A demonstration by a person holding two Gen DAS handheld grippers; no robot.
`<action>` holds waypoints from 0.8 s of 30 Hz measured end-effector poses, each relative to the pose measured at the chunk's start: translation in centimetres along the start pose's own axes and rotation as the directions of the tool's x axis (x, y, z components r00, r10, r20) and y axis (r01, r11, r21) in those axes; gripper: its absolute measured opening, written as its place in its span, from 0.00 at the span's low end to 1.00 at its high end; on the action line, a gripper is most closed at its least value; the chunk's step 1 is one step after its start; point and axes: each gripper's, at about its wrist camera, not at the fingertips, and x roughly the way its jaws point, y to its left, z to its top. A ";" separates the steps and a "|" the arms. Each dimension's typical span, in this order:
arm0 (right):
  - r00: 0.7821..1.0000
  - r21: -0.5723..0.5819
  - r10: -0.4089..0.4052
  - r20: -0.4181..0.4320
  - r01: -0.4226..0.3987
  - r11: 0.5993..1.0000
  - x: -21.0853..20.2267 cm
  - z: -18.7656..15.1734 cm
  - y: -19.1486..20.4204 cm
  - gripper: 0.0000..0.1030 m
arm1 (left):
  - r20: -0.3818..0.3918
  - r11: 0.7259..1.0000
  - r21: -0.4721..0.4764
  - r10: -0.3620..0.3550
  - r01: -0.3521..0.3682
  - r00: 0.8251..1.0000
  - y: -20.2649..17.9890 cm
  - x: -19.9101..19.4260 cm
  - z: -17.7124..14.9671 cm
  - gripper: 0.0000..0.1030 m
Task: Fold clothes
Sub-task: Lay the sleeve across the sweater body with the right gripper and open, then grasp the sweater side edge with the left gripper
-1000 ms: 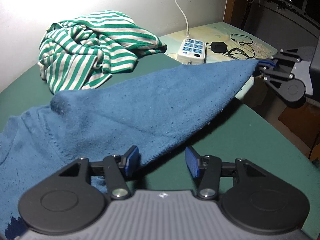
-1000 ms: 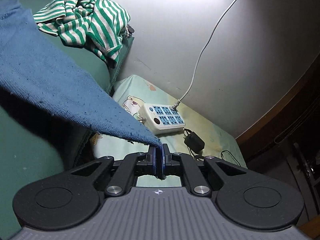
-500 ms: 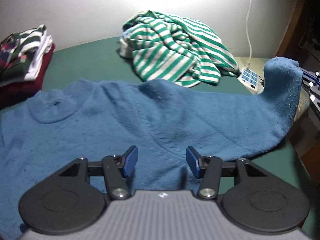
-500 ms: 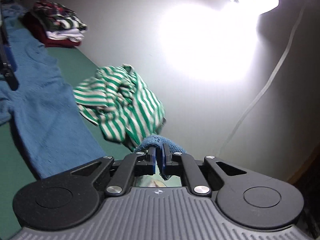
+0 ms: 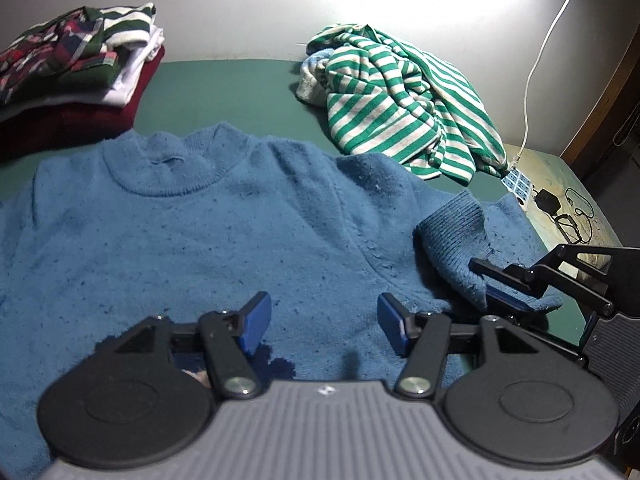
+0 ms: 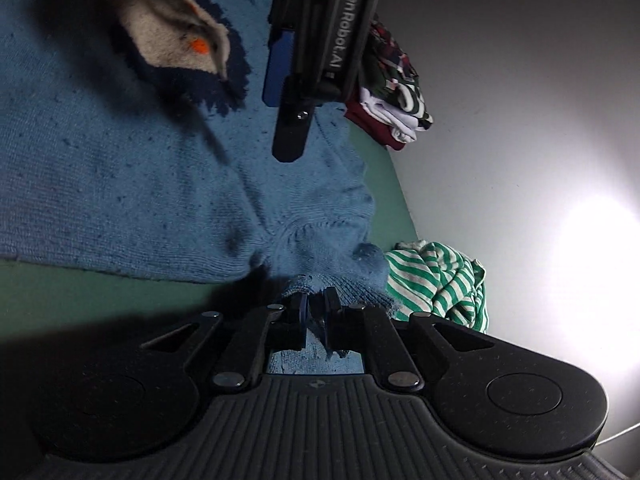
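Observation:
A blue knit sweater (image 5: 240,220) lies flat, front up, on the green table (image 5: 232,84), collar toward the wall. My left gripper (image 5: 324,320) hovers over its lower chest; its jaws are opening and hold nothing. The right sleeve is folded inward, and its ribbed cuff (image 5: 452,236) rests beside the body. My right gripper (image 5: 482,280) comes in from the right, pinching that cuff. In the right wrist view the right gripper (image 6: 316,304) has cuff fabric (image 6: 352,292) between its pads, which are just starting to part. One of the left fingers (image 6: 276,68) shows above the sweater's patch.
A crumpled green-and-white striped garment (image 5: 400,100) lies at the back right. A stack of folded clothes (image 5: 72,60) sits at the back left against the wall. A power strip (image 5: 518,184), a charger (image 5: 548,200) and cables lie beyond the table's right edge.
The right gripper carried the sleeve from stretched out to the right inward onto the sweater, rolling as it came. The left gripper swung over the sweater's chest and its jaws widened.

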 end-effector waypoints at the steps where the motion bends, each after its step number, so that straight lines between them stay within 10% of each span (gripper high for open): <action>1: 1.000 -0.021 0.003 -0.002 -0.003 1.000 0.0 0.1 0.2 0.12 | -0.002 1.000 0.005 -0.004 0.004 1.000 -0.2 0.2 0.0 0.62; 7: 0.997 -0.072 -0.074 0.036 0.077 0.994 -2.4 0.1 -0.2 0.39 | -0.015 0.997 0.066 -0.026 0.027 1.000 -1.8 0.9 0.2 0.66; 10: 0.994 0.137 -0.107 -0.036 0.111 0.984 -4.4 -0.4 -3.1 0.38 | -0.018 0.992 0.109 -0.062 0.064 0.998 -3.2 1.0 0.0 0.71; 15: 0.988 0.631 0.010 -0.151 0.089 0.771 -6.9 -2.6 -6.2 0.31 | -0.049 0.985 0.117 -0.118 0.123 0.992 -4.9 2.5 -0.6 0.73; 24: 0.981 0.766 0.031 -0.191 0.129 0.630 -7.9 -3.9 -2.7 0.32 | -0.053 0.982 -0.053 -0.184 0.182 0.981 -3.9 4.4 0.5 0.72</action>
